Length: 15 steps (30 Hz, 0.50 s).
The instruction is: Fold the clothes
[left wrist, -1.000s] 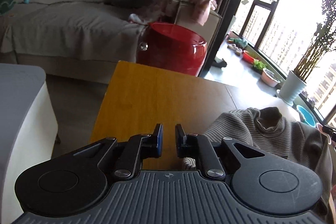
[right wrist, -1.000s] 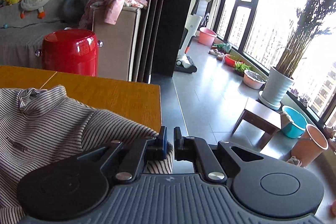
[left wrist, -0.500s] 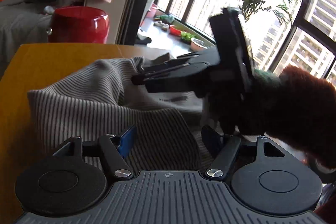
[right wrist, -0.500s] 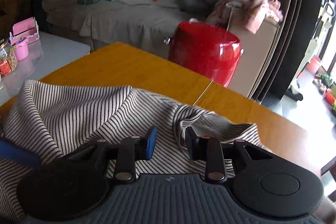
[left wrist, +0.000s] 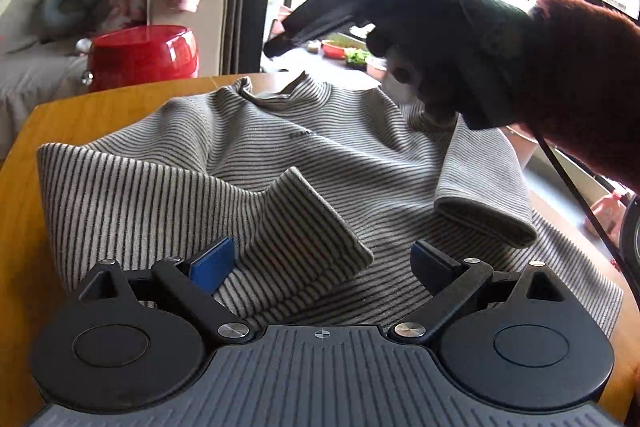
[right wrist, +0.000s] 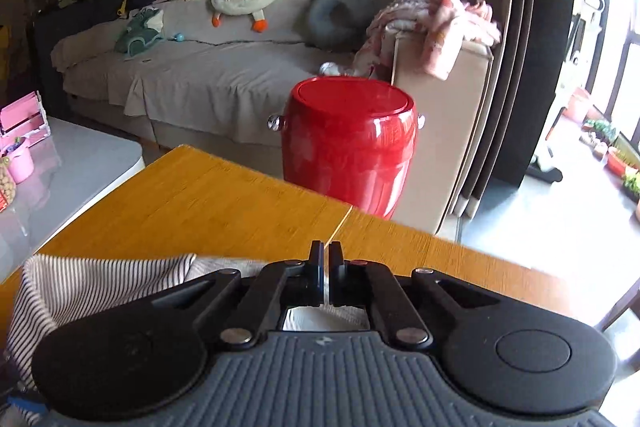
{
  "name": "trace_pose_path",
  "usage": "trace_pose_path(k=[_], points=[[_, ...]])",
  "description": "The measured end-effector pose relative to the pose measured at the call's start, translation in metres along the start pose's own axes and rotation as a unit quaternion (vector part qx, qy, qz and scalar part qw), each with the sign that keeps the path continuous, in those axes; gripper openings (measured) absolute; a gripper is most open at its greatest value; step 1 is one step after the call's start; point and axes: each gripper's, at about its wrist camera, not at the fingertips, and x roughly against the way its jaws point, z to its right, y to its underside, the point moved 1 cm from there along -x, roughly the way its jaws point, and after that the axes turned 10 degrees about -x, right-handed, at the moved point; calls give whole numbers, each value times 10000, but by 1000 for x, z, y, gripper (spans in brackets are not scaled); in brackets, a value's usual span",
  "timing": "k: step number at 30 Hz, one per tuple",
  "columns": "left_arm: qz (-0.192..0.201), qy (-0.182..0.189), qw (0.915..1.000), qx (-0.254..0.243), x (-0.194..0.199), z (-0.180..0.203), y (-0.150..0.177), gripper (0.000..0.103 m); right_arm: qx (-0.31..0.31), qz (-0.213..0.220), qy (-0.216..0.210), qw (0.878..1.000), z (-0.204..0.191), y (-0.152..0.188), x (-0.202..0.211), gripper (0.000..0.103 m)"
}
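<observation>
A grey striped sweater lies spread on the wooden table, collar at the far side, both sleeves folded in over the body. My left gripper is open just above the near hem, with the left sleeve cuff lying between its fingers. My right gripper is held in the air above the collar, seen from the side with a hand in a brown sleeve. In the right wrist view my right gripper is shut and empty above the table; a part of the sweater shows at its lower left.
A red barrel-shaped stool stands past the table's far edge, beside a beige cabinet draped with pink cloth. A grey sofa with plush toys is behind. A white side table stands left. Plant pots line the window.
My left gripper has opened wider and sits over the sweater's near hem. My right gripper has shut, risen off the sweater and now points over the table toward the red stool.
</observation>
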Motion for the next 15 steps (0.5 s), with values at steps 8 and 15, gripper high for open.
trace_pose_path(k=[8, 15], points=[[-43, -79, 9999, -80, -2, 3, -2, 100, 619, -270, 87, 9977, -12, 56, 11, 29], [-45, -101, 9999, -58, -2, 3, -1, 101, 40, -462, 260, 9986, 6, 37, -30, 38]])
